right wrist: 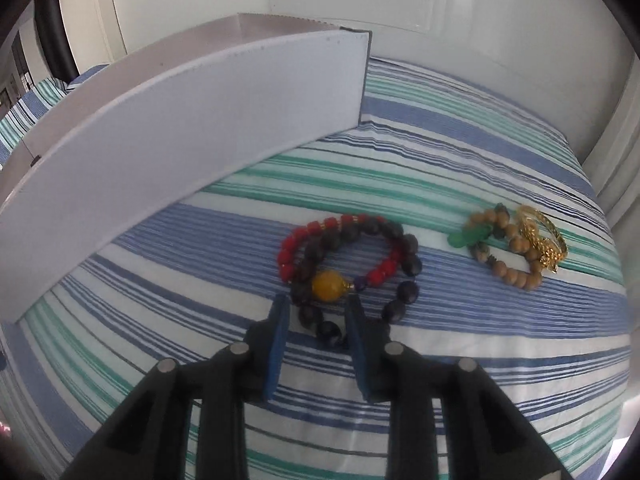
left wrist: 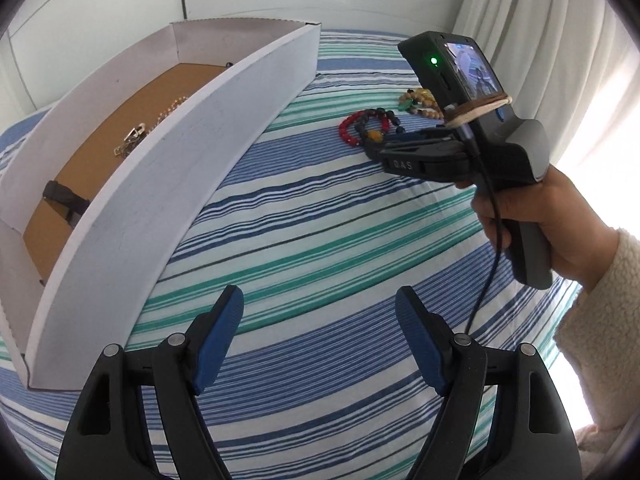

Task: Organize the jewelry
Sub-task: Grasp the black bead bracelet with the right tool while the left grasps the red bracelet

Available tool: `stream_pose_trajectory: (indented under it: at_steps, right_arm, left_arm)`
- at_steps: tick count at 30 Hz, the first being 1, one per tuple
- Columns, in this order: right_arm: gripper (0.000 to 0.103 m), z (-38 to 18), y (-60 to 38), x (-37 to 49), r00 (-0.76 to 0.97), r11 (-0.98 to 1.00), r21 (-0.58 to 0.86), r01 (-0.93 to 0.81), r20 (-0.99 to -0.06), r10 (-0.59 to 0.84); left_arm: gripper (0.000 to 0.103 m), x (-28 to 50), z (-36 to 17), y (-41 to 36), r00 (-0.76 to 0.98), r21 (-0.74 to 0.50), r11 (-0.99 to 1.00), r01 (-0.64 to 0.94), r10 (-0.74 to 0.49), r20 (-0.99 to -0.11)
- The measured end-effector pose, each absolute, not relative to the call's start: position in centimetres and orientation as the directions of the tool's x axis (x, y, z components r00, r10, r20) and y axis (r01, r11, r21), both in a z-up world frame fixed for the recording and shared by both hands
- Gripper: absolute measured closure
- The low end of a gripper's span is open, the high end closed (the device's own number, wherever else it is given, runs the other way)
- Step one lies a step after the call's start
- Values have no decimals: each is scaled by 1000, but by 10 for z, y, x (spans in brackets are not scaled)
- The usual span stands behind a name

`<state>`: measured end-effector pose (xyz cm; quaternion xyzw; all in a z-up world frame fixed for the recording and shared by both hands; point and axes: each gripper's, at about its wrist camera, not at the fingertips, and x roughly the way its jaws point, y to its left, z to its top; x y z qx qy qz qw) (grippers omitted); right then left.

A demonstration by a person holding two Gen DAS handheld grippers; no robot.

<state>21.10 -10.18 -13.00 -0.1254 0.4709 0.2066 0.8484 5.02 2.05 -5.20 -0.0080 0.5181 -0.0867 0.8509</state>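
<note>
A dark bead bracelet (right wrist: 356, 276) with an amber bead lies on the striped bedsheet (right wrist: 460, 344), overlapping a red bead bracelet (right wrist: 292, 248); the right gripper (right wrist: 318, 312) straddles its near beads, jaws narrowed but not clamped. Wooden beads (right wrist: 516, 264) lie further right. The left gripper (left wrist: 320, 312) hovers wide open beside the white box (left wrist: 168, 184) holding a gold chain (left wrist: 132, 140)

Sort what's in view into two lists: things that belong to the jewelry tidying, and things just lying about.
Part of the job:
- dark bead bracelet with amber bead, between the right gripper fingers
- red bead bracelet
- wooden bead bracelet
- gold bracelet
- white box already holding chains
- left gripper, open, idle

Just there:
- striped bedsheet
- curtain
</note>
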Motion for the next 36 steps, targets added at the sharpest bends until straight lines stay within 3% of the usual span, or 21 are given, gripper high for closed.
stream_pose_trajectory:
  at_steps: [7, 16, 19, 25, 36]
  right_arm:
    - [90, -117, -128, 175, 428, 890, 59, -453, -861, 275]
    - [89, -120, -171, 107, 365, 921, 115, -373, -894, 259]
    - [73, -115, -188, 98, 383, 928, 187, -321, -871, 308]
    - [72, -97, -220, 80, 446, 927, 293, -234, -815, 370]
    - [72, -92, -261, 75, 489, 936, 321, -144, -800, 349]
  left_arm:
    - [23, 59, -62, 25, 416, -116, 983, 141, -165, -894]
    - [23, 113, -54, -1, 379, -168, 940, 297, -278, -883]
    - [23, 144, -52, -26, 361, -175, 901, 398, -329, -873]
    - [24, 190, -61, -83, 357, -69, 825, 561, -316, -879]
    - [52, 228, -111, -101, 305, -39, 822, 568, -255, -917]
